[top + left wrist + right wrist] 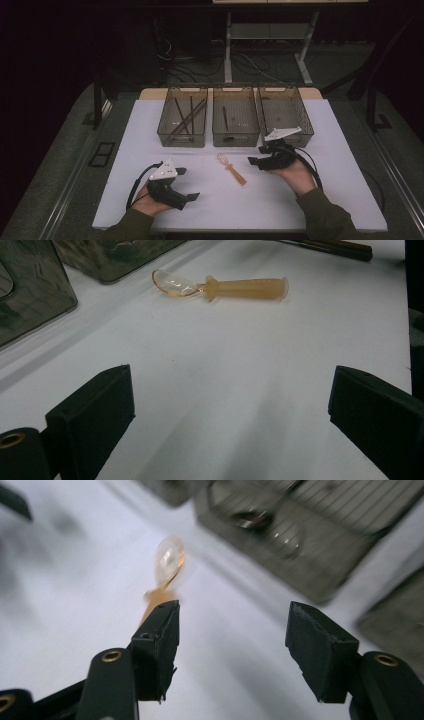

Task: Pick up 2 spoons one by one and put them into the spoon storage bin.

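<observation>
A small spoon (231, 168) with a clear bowl and a stubby amber handle lay flat near the middle of the white counter (325, 200), just short of three smoky bins (235, 122) along its far edge. The left tool (183, 184) rested released near the front-left corner; the right tool (255, 155), jaws parted and empty, hovered beside the spoon.
</observation>
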Demonstrator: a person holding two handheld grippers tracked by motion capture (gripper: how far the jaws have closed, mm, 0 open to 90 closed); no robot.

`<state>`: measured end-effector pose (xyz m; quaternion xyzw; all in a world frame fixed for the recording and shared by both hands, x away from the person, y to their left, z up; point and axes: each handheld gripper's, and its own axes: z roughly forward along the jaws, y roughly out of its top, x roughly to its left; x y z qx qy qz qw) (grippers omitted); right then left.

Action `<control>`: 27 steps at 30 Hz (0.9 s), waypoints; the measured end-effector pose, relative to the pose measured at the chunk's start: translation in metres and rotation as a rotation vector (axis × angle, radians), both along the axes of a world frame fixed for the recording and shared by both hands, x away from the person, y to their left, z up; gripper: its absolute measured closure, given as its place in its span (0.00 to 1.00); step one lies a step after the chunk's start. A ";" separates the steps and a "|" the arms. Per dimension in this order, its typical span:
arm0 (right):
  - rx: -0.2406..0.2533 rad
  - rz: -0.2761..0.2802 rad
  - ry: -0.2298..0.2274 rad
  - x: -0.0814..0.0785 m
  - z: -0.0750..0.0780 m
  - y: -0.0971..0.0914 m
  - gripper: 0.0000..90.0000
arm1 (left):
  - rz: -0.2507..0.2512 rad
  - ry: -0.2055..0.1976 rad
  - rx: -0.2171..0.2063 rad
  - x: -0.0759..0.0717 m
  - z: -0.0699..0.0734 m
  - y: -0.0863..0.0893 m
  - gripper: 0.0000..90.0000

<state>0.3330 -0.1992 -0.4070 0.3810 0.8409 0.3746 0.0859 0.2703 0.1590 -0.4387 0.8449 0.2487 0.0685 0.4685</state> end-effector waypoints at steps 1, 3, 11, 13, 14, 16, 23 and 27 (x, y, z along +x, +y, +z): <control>-0.004 0.015 0.009 -0.003 -0.002 0.003 0.43 | 0.001 0.000 -0.001 0.000 0.000 0.000 0.04; -0.008 0.036 0.025 -0.008 -0.005 0.008 0.43 | 0.000 -0.001 0.001 0.000 0.000 0.000 0.04; -0.019 0.114 0.062 -0.019 -0.014 0.029 0.48 | -0.003 -0.005 0.003 -0.001 0.000 -0.001 0.04; -0.028 0.121 0.066 -0.020 -0.017 0.034 0.51 | -0.005 -0.005 0.003 -0.001 0.000 -0.001 0.04; -0.033 0.124 0.069 -0.020 -0.019 0.036 0.52 | -0.006 -0.005 0.004 -0.001 0.000 -0.001 0.04; -0.048 0.134 0.082 -0.020 -0.023 0.040 0.56 | -0.006 -0.005 0.002 -0.001 0.000 -0.001 0.04; -0.102 0.156 0.092 -0.023 -0.031 0.050 0.63 | -0.010 -0.005 0.004 -0.001 0.001 -0.001 0.04; -0.132 0.161 0.063 -0.025 -0.031 0.052 0.67 | -0.011 -0.005 0.004 -0.001 0.001 -0.002 0.04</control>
